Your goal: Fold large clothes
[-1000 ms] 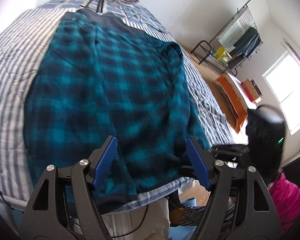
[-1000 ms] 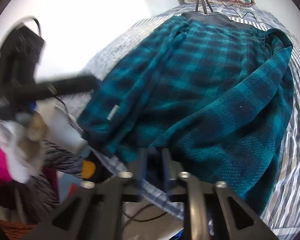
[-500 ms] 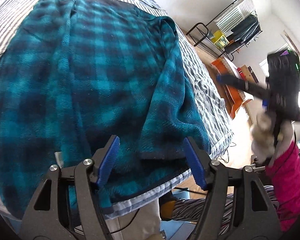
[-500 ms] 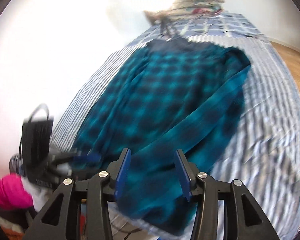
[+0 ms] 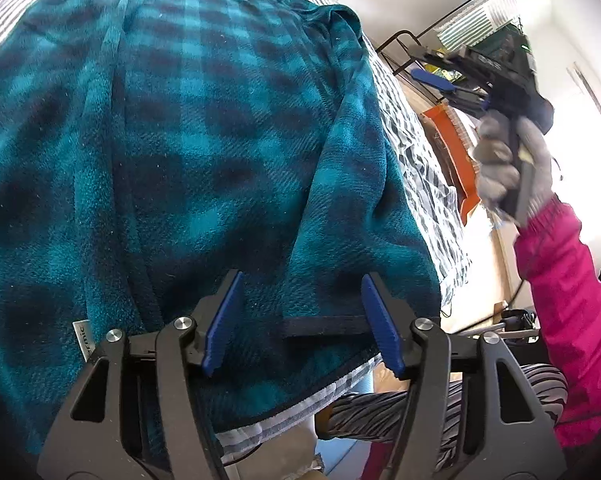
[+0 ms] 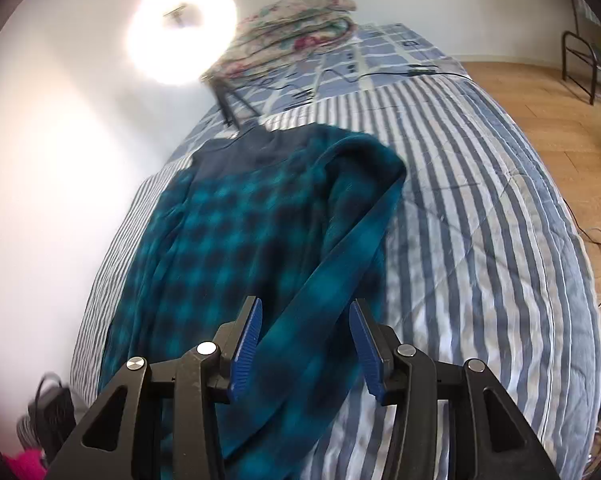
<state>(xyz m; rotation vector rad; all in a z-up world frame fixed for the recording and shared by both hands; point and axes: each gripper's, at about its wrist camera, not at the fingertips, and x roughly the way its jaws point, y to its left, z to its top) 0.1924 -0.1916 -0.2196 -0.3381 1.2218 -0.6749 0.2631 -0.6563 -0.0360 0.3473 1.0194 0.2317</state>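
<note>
Bedding in blue-and-white stripes (image 5: 428, 160) covered the bed in the left wrist view, and a teal and navy plaid fleece garment (image 5: 204, 152) lay spread over most of it, its folded sleeve running down the right side to a dark-edged cuff near the foot of the bed. The left gripper (image 5: 300, 320) hung just above that cuff; its jaws had just been closing but stood apart, with the cuff showing between the blue pads and nothing pinched. To the right, beyond the bed's edge, a gloved hand (image 5: 512, 168) with a pink sleeve (image 5: 568, 300) held the right gripper (image 5: 446, 80) up in the air, well clear of the bed. Behind it stood a black metal rack (image 5: 404, 46) against a white wall, with an orange object (image 5: 456, 152) on the wooden floor.

From the right wrist view, the right gripper (image 6: 304, 344) hovered over the sleeve of the garment (image 6: 236, 232); its jaws had been opening and stood parted, gripping nothing. The striped cover (image 6: 480, 240) lay bare to the right of the garment. At the far end sat a folded floral quilt (image 6: 296, 20), a checked sheet (image 6: 380, 52) with black cables, and tripod legs (image 6: 230, 102). A bright lamp (image 6: 180, 28) glared on the white wall to the left, and wooden flooring (image 6: 548, 112) lay to the right.
</note>
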